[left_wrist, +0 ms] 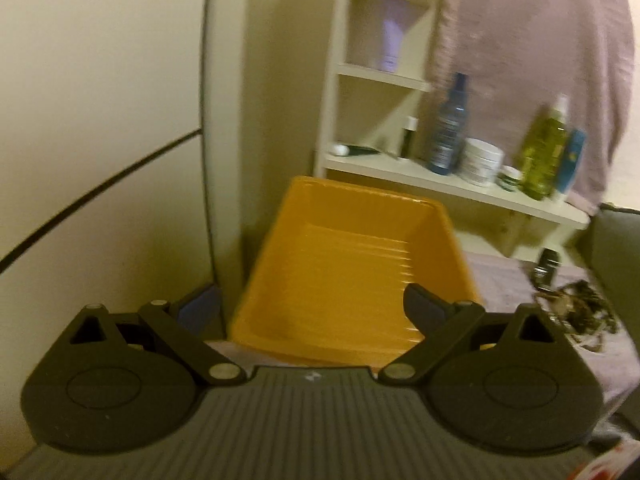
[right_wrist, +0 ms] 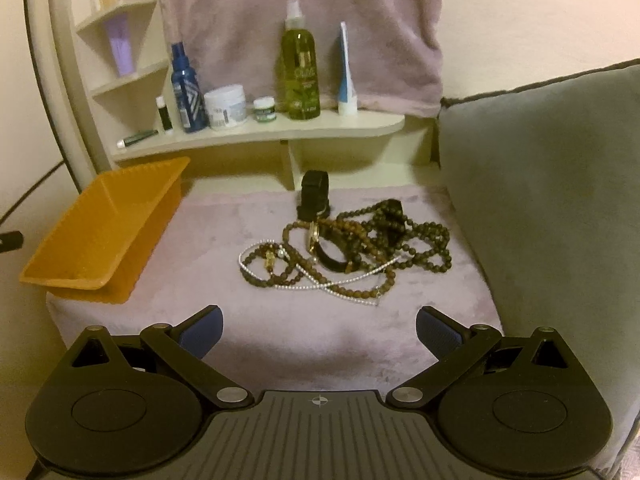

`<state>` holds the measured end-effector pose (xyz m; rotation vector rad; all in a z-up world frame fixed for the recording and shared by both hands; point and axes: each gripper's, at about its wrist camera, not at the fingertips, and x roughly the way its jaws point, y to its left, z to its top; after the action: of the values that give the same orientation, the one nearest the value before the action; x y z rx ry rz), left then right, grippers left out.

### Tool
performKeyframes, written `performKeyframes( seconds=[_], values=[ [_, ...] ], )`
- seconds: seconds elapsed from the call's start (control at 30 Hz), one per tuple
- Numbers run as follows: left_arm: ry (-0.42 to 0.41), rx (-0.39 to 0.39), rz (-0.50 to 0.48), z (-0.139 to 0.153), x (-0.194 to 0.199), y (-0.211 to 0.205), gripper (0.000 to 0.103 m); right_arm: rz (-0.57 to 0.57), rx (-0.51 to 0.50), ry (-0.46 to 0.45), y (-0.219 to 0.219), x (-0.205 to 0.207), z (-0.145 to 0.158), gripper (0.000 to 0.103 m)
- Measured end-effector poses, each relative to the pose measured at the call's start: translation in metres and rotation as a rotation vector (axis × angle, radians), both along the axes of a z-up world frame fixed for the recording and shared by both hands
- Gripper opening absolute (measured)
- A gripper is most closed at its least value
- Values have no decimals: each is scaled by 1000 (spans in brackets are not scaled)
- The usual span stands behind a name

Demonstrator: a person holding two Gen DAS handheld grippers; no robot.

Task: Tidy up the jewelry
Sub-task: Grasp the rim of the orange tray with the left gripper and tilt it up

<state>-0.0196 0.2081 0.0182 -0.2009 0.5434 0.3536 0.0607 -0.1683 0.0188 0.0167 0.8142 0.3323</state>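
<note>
My right gripper (right_wrist: pixel 318 330) is spread wide, holding nothing; the jewelry (right_wrist: pixel 348 250) lies mid-frame above it, well apart. My left gripper (left_wrist: pixel 312 312), also spread, faces the orange tray (left_wrist: pixel 288 216).

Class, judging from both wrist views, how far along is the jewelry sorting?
Nothing looks sorted: the orange plastic tray shows no jewelry. Both hand-held grippers, left and right, are open and hold nothing. The tangled pile of brown bead necklaces remains on the mauve cloth.

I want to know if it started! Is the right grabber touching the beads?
Apart. The right wrist view shows bare cloth between the open right gripper and the bead pile.
</note>
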Motion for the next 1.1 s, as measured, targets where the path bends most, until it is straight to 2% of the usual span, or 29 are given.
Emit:
performKeyframes(
  seconds=[0.1,0.17,0.33,0.4,0.47,0.6,0.67,0.77,0.93,1.1],
  values=[
    [-5,-47,16,-12,3,23,96,9,-31,15,9,4,-5,102],
    [2,-80,13,-22,7,34,88,16,-52,26,15,8,-8,102],
    [-7,-150,-9,-44,16,56,78,37,-98,37,30,16,-11,102],
    [-6,-164,-13,-52,19,61,72,40,-112,37,36,18,-11,102],
    [-4,-194,-14,-60,23,67,59,45,-122,39,42,20,-11,102],
    [-3,-266,-24,-72,28,75,50,57,-144,46,51,24,-12,102],
    [-11,-290,-34,-75,30,77,41,60,-154,51,54,26,-14,102],
    [-8,-323,-34,-78,32,78,36,64,-161,55,58,28,-15,102],
    [-10,-355,-35,-83,35,78,31,75,-162,59,62,30,-16,102],
    [-1,-327,-36,-79,36,75,19,70,-155,59,63,31,-18,102]
  ],
)
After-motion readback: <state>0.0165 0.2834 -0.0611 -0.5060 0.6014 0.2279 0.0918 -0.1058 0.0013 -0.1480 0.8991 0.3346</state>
